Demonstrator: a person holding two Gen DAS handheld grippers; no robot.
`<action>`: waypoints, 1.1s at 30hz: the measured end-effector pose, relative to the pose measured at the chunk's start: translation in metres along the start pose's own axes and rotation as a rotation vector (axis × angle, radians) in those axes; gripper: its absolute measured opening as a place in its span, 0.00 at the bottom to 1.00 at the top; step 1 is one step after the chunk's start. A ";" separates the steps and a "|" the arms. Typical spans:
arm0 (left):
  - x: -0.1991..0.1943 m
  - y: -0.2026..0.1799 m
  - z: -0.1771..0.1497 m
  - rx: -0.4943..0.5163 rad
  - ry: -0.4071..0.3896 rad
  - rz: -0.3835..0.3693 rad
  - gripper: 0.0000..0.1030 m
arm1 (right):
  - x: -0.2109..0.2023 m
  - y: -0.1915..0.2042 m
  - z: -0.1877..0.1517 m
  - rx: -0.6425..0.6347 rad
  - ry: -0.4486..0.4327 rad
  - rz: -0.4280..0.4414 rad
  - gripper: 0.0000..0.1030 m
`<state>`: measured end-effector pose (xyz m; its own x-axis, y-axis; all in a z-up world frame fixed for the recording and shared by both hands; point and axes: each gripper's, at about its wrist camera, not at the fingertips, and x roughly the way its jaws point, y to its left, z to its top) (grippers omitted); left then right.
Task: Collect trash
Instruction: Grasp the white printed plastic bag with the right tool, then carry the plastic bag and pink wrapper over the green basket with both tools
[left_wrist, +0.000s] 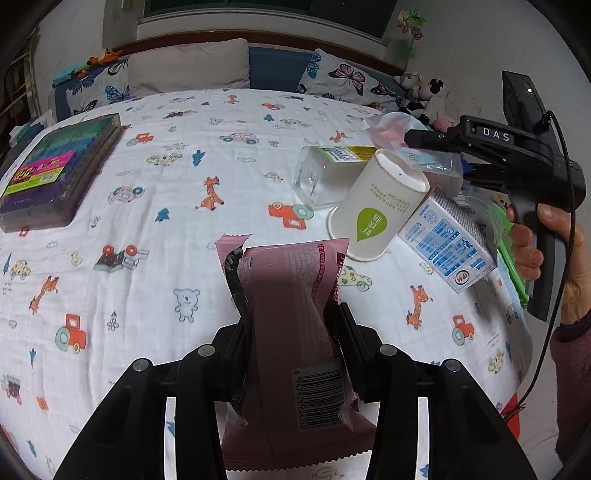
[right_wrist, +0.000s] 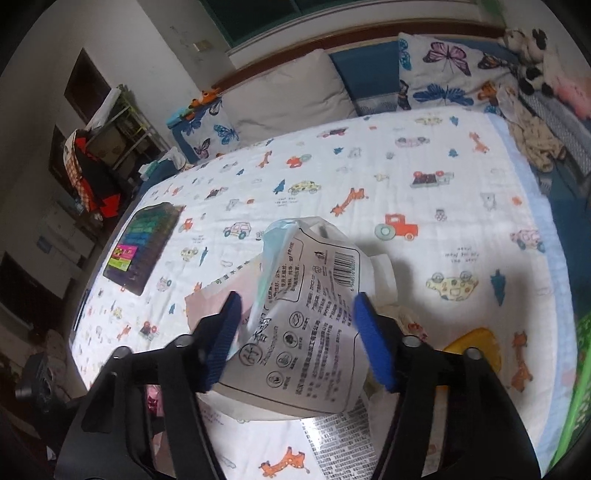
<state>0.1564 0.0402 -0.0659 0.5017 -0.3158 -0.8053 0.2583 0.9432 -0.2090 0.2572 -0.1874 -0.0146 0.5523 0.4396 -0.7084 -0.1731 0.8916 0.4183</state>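
My left gripper (left_wrist: 291, 306) is shut on a pink snack wrapper (left_wrist: 291, 354), which stands up between its fingers above the bed. To the right lie a white paper cup (left_wrist: 380, 206), a clear plastic bottle (left_wrist: 321, 177) and a blue-and-white carton (left_wrist: 450, 240). My right gripper (left_wrist: 443, 158), held by a person's hand (left_wrist: 528, 251), reaches in over the cup. In the right wrist view the right gripper (right_wrist: 297, 297) has its blue pads (right_wrist: 373, 339) pressed on both sides of a crumpled printed plastic bag (right_wrist: 314, 325).
A box of coloured pens (left_wrist: 55, 173) lies at the bed's left side. A green basket (right_wrist: 580, 369) stands at the right edge and a yellow object (right_wrist: 476, 347) lies near it. Pillows (left_wrist: 192, 62) and plush toys (left_wrist: 424, 92) line the headboard.
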 end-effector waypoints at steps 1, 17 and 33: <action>0.000 0.000 0.001 0.001 -0.002 -0.001 0.42 | -0.001 0.000 0.001 0.001 -0.002 0.007 0.48; -0.025 -0.020 0.024 0.011 -0.064 -0.065 0.42 | -0.052 0.002 -0.004 0.013 -0.122 0.084 0.16; -0.033 -0.121 0.056 0.187 -0.095 -0.182 0.42 | -0.159 -0.065 -0.038 0.094 -0.289 -0.004 0.16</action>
<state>0.1545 -0.0694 0.0167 0.5063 -0.4947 -0.7064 0.4946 0.8376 -0.2321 0.1500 -0.3106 0.0491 0.7640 0.3750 -0.5250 -0.1015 0.8735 0.4762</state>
